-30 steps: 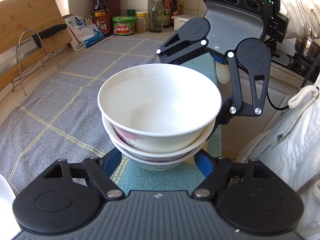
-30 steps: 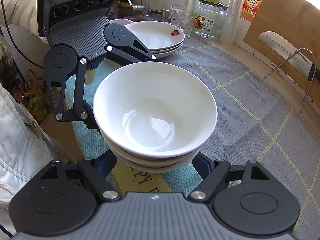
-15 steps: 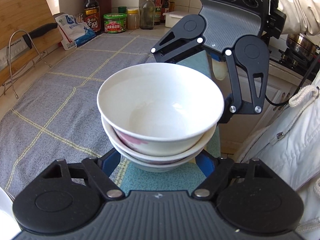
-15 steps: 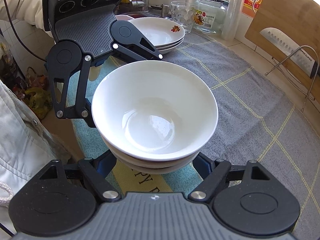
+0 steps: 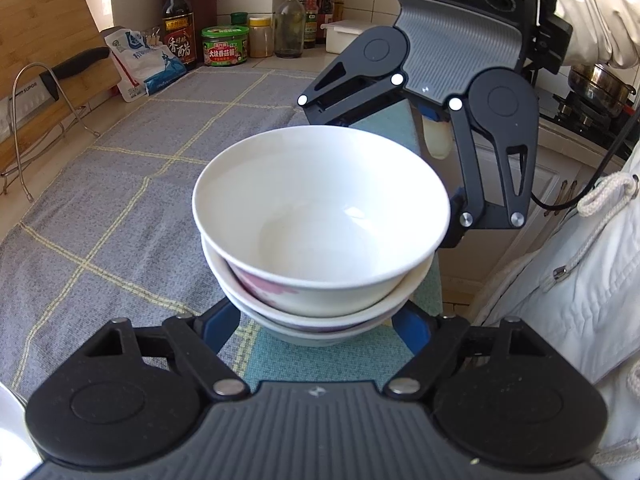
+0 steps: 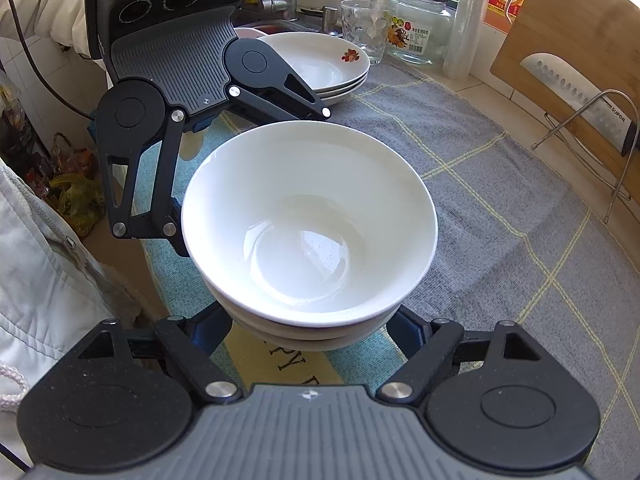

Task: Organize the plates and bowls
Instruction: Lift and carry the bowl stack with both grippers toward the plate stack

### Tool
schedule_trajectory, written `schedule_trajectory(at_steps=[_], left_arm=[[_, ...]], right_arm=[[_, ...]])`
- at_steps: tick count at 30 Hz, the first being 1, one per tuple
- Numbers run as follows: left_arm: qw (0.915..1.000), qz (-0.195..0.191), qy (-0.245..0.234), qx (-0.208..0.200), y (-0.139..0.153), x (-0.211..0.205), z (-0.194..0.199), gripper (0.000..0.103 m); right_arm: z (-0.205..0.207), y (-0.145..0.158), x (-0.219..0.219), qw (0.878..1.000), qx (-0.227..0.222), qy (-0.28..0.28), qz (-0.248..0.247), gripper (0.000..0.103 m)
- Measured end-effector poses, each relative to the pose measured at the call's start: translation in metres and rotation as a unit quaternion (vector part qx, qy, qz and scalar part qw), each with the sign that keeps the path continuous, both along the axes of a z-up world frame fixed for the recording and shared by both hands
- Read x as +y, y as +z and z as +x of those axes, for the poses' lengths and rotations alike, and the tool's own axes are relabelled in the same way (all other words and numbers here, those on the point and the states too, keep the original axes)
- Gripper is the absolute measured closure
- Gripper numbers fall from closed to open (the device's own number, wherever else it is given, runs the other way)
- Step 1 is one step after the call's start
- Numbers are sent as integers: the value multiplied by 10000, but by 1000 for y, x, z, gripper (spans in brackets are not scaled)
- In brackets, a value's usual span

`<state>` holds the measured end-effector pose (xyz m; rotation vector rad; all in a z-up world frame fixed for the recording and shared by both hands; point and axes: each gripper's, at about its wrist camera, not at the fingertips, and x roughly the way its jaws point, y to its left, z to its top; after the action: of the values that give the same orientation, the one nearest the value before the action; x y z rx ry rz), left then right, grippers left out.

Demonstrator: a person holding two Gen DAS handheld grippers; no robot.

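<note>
A stack of three white bowls [image 5: 320,236] is held between my two grippers, above the teal strip of the counter cloth [image 5: 328,360]. My left gripper [image 5: 320,320] is shut on the near side of the bowl stack; its blue fingers [image 5: 218,326] press the lowest bowl. My right gripper [image 6: 312,328] is shut on the opposite side of the same stack [image 6: 308,232]. Each gripper shows in the other's view: the right one [image 5: 380,184] and the left one [image 6: 256,184]. A stack of white plates [image 6: 320,64] sits behind the left gripper.
A grey checked cloth [image 5: 120,184] covers the counter. A knife on a wire rack [image 5: 48,80] and a cutting board stand at the wall. Sauce bottles, jars and a bag [image 5: 216,46] line the back. A glass and jar [image 6: 400,32] stand by the plates. A stove pot [image 5: 596,80] is at the right.
Both grippers and the bowl stack have risen slightly and shifted a little along the counter. The grip on the stack is unchanged.
</note>
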<state>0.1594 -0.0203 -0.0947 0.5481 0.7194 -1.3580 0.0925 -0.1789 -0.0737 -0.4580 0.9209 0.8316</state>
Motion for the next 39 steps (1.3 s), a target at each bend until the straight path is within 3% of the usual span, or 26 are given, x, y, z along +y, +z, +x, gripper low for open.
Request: schedule_trajectory(at_steps=[19,30,39], left_arm=[[9997,34,250,20,5,6,-3,21],[9982,99,589,87,28,0,-1,21],[9952,67,967,-112,43,1,-1,21]], right_arm=[[5,6,3,9998,-7,211,-54,16],[22,32,-1,9983,106,570,9,16],[33,46,2,9952,-73,976,-102,16]])
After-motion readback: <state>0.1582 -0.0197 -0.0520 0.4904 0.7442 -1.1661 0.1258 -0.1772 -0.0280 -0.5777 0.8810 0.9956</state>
